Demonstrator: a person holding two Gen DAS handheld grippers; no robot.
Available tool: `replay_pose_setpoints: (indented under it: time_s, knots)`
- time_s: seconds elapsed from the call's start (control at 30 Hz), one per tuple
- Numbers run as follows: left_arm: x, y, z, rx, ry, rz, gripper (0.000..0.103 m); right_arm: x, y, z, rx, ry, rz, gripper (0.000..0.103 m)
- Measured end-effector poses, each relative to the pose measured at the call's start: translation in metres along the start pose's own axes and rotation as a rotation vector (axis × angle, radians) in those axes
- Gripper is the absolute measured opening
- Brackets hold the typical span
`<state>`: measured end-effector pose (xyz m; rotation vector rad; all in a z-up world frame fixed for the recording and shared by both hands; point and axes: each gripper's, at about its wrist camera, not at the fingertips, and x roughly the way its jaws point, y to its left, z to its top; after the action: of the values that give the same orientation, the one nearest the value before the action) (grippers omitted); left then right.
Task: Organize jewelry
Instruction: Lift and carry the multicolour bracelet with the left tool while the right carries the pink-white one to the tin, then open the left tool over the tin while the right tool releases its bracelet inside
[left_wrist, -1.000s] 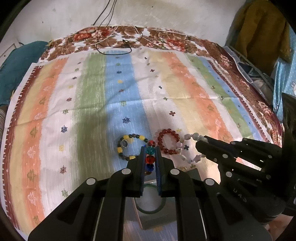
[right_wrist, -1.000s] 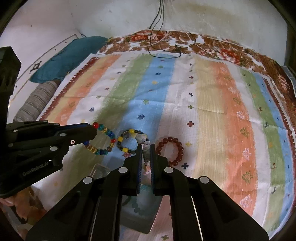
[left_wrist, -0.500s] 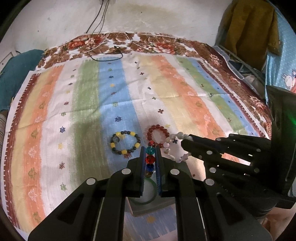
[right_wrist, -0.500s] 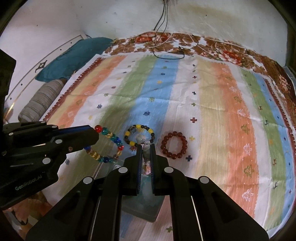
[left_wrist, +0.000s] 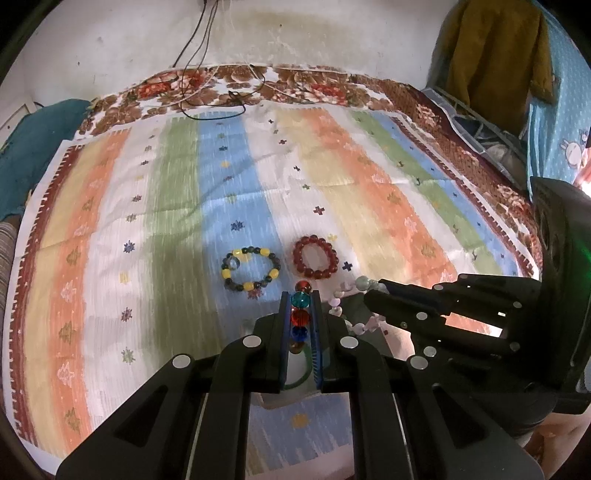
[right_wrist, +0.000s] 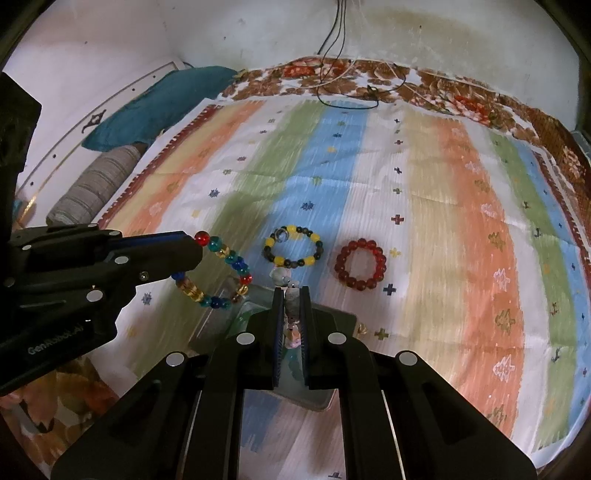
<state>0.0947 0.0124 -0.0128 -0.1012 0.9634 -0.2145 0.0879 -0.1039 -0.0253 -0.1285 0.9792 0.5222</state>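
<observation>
Hanging edge-on from clamped left gripper (left_wrist: 300, 325) jaws, multicolored bracelet (right_wrist: 218, 273); pale bracelet (left_wrist: 351, 306) pinched in right gripper (right_wrist: 291, 317).

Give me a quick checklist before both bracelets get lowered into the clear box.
1. Left gripper shut on multicolour bracelet: ok.
2. Right gripper shut on pale bracelet: ok.
3. Clear box below both held bracelets: ok.
4. Box has room: cannot tell, mostly hidden.
5. Red bracelet and yellow-and-dark bracelet lie on the striped cloth, apart from the box: ok.
</observation>
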Motion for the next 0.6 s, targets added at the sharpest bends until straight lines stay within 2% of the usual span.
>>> replay_pose_setpoints:
  time_s: [0.17, 0.23, 0.27, 0.3, 0.37, 0.6]
  knots:
    - [0.004, 0.001, -0.005, -0.014, 0.026, 0.013, 0.011, 0.005, 0.002, -0.011, -0.006, 0.051, 0.027, 0.009]
    - [0.005, 0.007, -0.004, -0.037, 0.023, 0.038, 0.017, 0.008, 0.001, -0.014, 0.005, 0.072, 0.019, 0.011]
    - [0.004, 0.01, -0.003, -0.048, 0.019, 0.043, 0.017, 0.008, 0.0, -0.014, 0.009, 0.072, 0.018, 0.017]
    - [0.004, 0.013, -0.002, -0.062, 0.016, 0.048, 0.018, 0.007, -0.002, -0.013, 0.013, 0.069, 0.015, 0.029]
    - [0.004, 0.022, 0.0, -0.09, 0.01, 0.061, 0.022, 0.003, -0.006, -0.011, 0.025, 0.052, 0.001, 0.039]
    - [0.026, 0.043, 0.008, -0.132, 0.063, 0.097, 0.036, 0.003, -0.025, -0.008, 0.062, 0.054, -0.022, 0.046]
